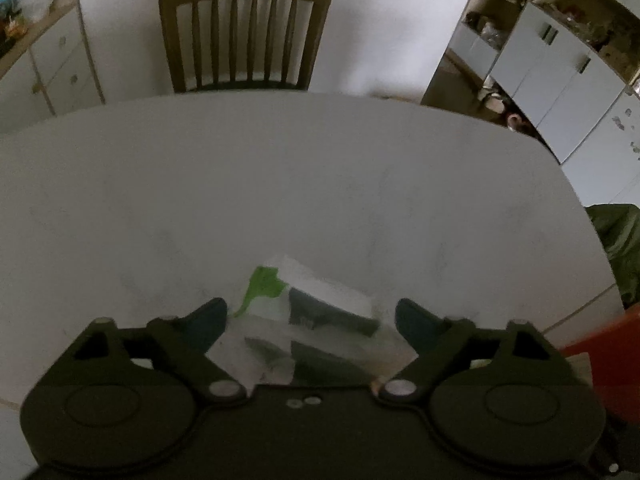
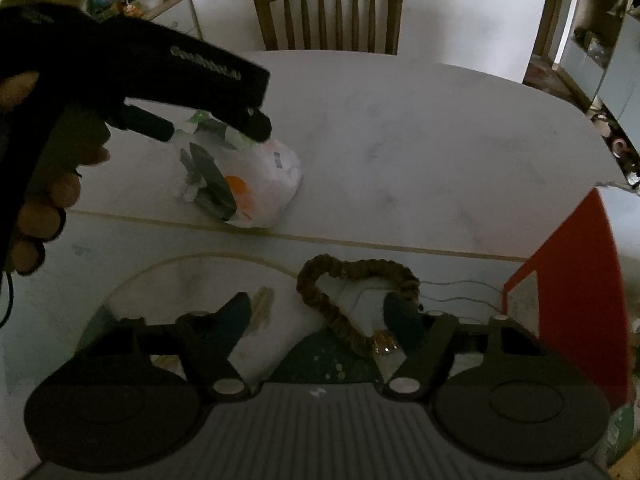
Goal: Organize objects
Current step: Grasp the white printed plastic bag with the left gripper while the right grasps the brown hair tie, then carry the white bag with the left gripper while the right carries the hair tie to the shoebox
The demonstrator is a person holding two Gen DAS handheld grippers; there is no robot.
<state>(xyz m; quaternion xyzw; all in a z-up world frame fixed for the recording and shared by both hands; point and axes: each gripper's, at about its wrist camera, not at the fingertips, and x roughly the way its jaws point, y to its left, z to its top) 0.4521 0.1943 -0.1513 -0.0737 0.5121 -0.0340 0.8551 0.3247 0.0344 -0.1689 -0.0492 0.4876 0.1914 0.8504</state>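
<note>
Left wrist view
left gripper [image 1: 311,312]: points down at the counter [image 1: 280,184], jaws wide apart, nothing clamped
plastic bag [image 1: 316,320]: white, crumpled, green print on its upper left, dark patches inside; lies on the counter between the two fingertips, pads not pressing it as far as the blurred picture shows
left fingers [image 1: 208,318]: dark teal tips, one each side of the bag
chair [image 1: 245,36]: wooden, slatted back, at the far edge of the counter
drawer unit [image 1: 52,64]: white, far left, clutter on top
red thing [image 1: 600,364]: at the right edge, cannot tell what it is
cabinets [image 1: 560,68]: white, far right

Right wrist view
right gripper [image 2: 316,316]: points down, jaws partly open, gripping nothing
scrunchie [image 2: 356,300]: brown fabric loop, lies flat between the fingertips, nearer the right one; touching that tip or not, cannot tell
right fingers [image 2: 234,316]: teal tips, left one clear of the loop
plastic bag [image 2: 248,176]: white with an orange mark, further off on the counter [image 2: 420,140], under the tips of the left gripper [image 2: 224,128]
hand [image 2: 44,196]: holds the left gripper's handle, far left
chair [image 2: 328,12]: beyond the counter
red thing [image 2: 576,292]: right side, upright panel
</note>
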